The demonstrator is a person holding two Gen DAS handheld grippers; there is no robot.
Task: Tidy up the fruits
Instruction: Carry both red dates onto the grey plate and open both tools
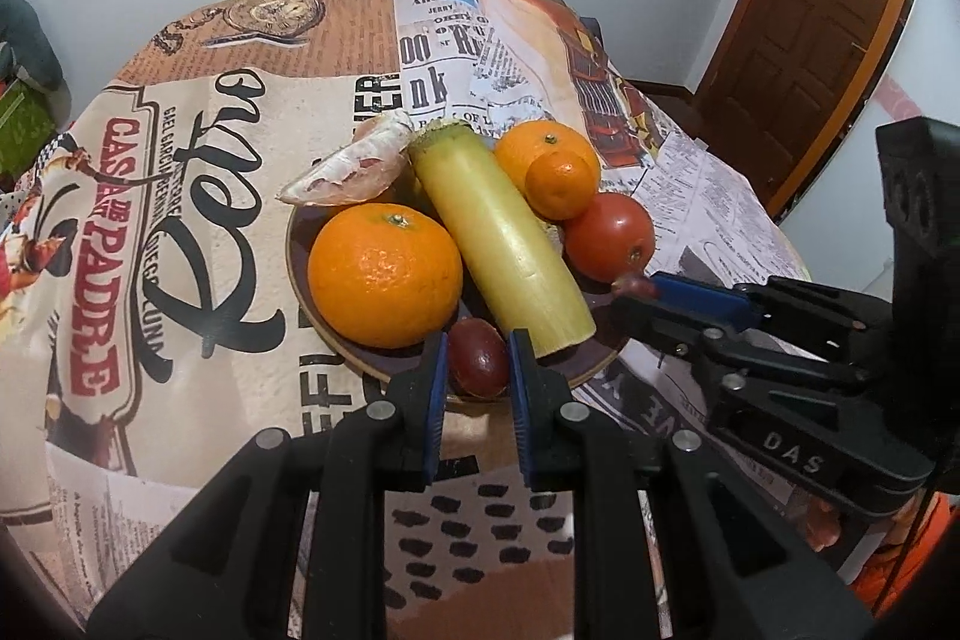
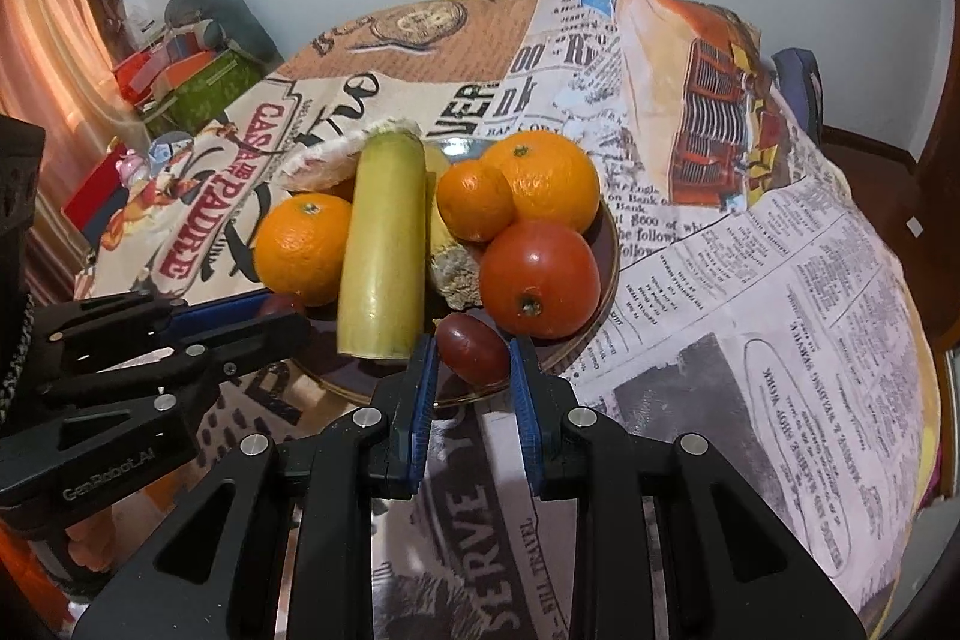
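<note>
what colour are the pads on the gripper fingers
Blue, ribbed pads on black fingers; clearest in the right wrist view.

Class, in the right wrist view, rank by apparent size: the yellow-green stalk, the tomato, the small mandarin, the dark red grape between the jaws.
1. yellow-green stalk
2. tomato
3. small mandarin
4. dark red grape, smallest though nearest the camera.
</note>
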